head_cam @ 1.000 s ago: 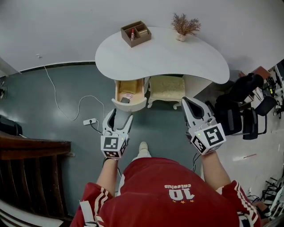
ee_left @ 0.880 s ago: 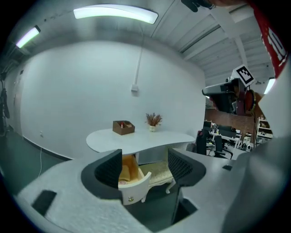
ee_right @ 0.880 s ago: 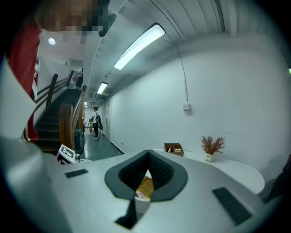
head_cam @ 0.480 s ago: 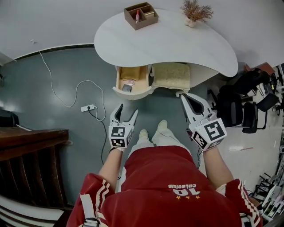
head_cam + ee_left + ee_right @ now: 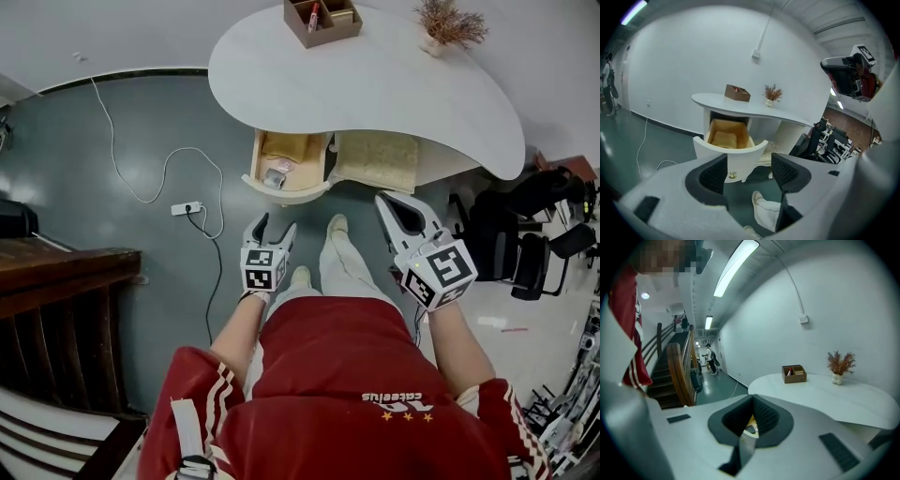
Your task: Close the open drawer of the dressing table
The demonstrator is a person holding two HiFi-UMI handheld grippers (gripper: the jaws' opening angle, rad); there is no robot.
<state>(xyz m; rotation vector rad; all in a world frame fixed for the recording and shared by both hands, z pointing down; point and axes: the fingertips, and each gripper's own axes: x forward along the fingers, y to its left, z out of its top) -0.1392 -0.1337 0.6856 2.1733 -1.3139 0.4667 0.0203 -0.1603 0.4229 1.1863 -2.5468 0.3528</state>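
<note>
Drawer [image 5: 291,194] open, small items [image 5: 274,176] inside; desktop box [image 5: 323,36] part-filled

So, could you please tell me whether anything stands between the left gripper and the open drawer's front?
Nothing visible does: only bare floor shows between the left gripper and the drawer front. Its fingers have just been closing slightly but stand apart, empty. The person's forward shoe sits to the right, off that line.
</note>
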